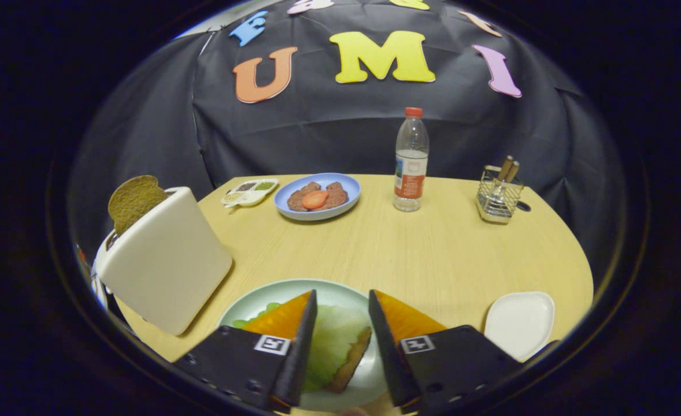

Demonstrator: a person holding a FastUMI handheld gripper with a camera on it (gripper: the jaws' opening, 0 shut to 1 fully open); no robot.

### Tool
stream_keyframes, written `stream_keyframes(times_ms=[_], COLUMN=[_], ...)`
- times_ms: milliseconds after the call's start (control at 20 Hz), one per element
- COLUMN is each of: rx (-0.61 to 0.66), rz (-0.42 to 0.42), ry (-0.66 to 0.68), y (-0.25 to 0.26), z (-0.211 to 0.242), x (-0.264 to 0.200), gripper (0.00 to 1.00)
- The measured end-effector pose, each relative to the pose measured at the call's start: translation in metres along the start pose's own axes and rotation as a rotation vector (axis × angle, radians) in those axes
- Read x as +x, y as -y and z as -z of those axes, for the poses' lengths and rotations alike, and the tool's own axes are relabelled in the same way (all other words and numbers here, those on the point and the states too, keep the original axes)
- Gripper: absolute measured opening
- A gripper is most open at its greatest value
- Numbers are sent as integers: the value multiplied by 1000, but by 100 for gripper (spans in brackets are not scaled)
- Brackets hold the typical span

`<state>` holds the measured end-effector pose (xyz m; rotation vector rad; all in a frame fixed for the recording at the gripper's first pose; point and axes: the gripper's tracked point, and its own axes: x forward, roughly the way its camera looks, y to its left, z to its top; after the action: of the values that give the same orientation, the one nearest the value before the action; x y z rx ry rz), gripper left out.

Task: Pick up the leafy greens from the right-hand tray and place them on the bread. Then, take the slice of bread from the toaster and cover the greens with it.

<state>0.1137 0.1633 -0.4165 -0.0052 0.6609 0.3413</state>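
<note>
Between the gripper's (342, 300) parted, empty fingers, pale leafy greens (335, 341) lie on a brown bread slice (352, 361) on a pale green round plate (259, 303). Left of them a second brown slice (134, 199) stands in the cream toaster (167, 263); right sits an empty white tray (519, 323). Beyond stands a clear red-capped bottle (411, 159), its label unreadable.

Pale green leafy greens (335, 341) are seen on a mint plate (294, 292); a cream toaster (164, 260) (brown bread slice (134, 199) inside) is shown.

Black cloth wall (340, 127) (creased), pale wood-grain table (433, 248), dim light
</note>
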Motion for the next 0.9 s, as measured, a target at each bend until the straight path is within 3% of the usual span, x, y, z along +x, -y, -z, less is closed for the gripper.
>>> stream_keyframes(times_ms=[150, 500, 650, 800, 900], rx=[-2, -22, 20, 93, 79], rz=[53, 167, 169, 122, 103], ry=[58, 252, 290, 302, 322], y=[9, -4, -28, -74, -105], z=[-25, -102, -125, -136, -145], x=[-22, -111, -146, -174, -182], gripper=[95, 96, 95, 96, 96])
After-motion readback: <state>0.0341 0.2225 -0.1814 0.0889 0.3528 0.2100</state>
